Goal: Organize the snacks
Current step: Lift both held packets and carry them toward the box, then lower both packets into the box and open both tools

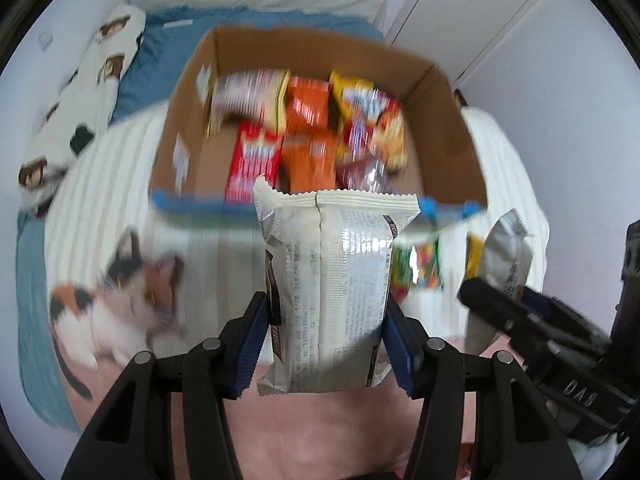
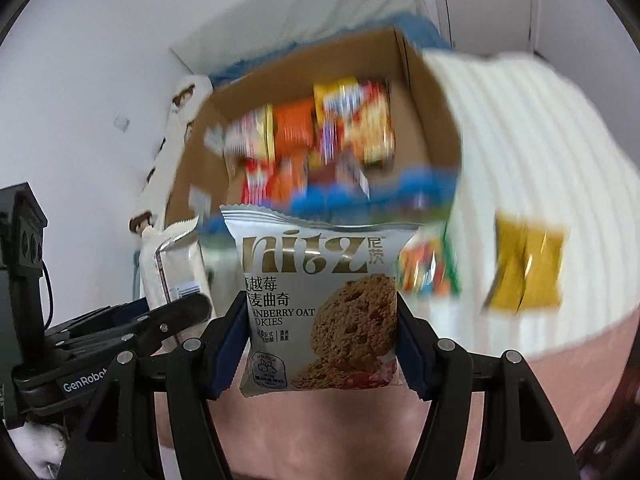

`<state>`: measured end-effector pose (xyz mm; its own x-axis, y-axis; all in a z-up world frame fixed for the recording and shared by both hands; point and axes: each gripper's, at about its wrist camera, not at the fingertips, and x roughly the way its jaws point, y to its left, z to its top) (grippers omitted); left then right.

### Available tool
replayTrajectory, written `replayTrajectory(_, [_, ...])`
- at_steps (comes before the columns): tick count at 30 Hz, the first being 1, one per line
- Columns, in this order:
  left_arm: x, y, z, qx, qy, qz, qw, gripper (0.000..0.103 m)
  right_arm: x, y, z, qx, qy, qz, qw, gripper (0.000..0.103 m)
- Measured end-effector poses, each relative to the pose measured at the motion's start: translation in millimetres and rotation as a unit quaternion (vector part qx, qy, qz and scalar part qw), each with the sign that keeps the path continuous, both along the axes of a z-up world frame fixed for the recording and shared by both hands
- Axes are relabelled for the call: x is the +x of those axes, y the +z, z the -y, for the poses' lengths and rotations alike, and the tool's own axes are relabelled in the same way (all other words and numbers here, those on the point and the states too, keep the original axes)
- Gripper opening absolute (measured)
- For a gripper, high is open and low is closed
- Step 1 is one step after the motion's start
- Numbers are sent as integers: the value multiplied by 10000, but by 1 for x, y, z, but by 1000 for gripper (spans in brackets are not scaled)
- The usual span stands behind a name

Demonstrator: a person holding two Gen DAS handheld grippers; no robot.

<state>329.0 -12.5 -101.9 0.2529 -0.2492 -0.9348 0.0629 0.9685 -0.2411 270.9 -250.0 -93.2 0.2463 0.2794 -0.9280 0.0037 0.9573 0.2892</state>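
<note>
Two grippers show, each pinching one packet. The left gripper [image 1: 326, 344] has its blue pads pressed against both sides of a cream packet [image 1: 326, 280], held upright with its printed back seam facing the camera. The right gripper [image 2: 322, 344] clamps a silver cookie packet [image 2: 320, 304] by its side edges, front showing, with a brown oat cookie pictured on it. Beyond both packets stands one open cardboard box [image 1: 448, 92] on a white ribbed blanket [image 1: 100, 184], its near rim edged with blue tape. Inside the box lie blurred snack packs [image 1: 316, 124] in red, orange and yellow, roughly seven or eight; the blur prevents an exact count. Outside the box, near its front right corner, two more packs lie on the blanket: one multicoloured packet [image 2: 430, 268] and, further right, one yellow packet [image 2: 528, 272]. One calico cat [image 1: 116, 304] sits on the blanket left of the box.
</note>
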Motion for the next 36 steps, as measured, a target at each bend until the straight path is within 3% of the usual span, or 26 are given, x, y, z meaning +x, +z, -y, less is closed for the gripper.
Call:
replayTrajectory(5, [51,1,1,191,-3,91,9998,52,61,16,1,-223,29,150,9996,68])
replayTrajectory(10, [108,-15,-9,321,72,-168,9993,52,110,0,-3,-380,75,5,9993,68])
replayTrajectory(16, [160,-53,-23,570,171,-702,9958,52,155,-44,-3,-560,64,-422,9975,68])
replayTrajectory(26, [182,-116,-34,853,104,-1678,9821,54,172,-106,1,-642,60,-1201,9907,70])
replayTrajectory(28, [180,-121,-36,782,167,-1812,9802,55,171,-117,3,-639,-42,-1486,9868,81])
replayTrajectory(30, [180,-120,-38,701,248,-1757,9816,58,172,-118,3,-670,-69,-1463,9869,90])
replayTrajectory(32, [179,-116,-38,713,256,-1680,9829,87,171,-116,3,-713,-92,-1448,9868,92])
replayTrajectory(36, [174,-105,-36,705,245,-1518,9856,91,169,-112,-2,-763,-49,-1438,9866,94])
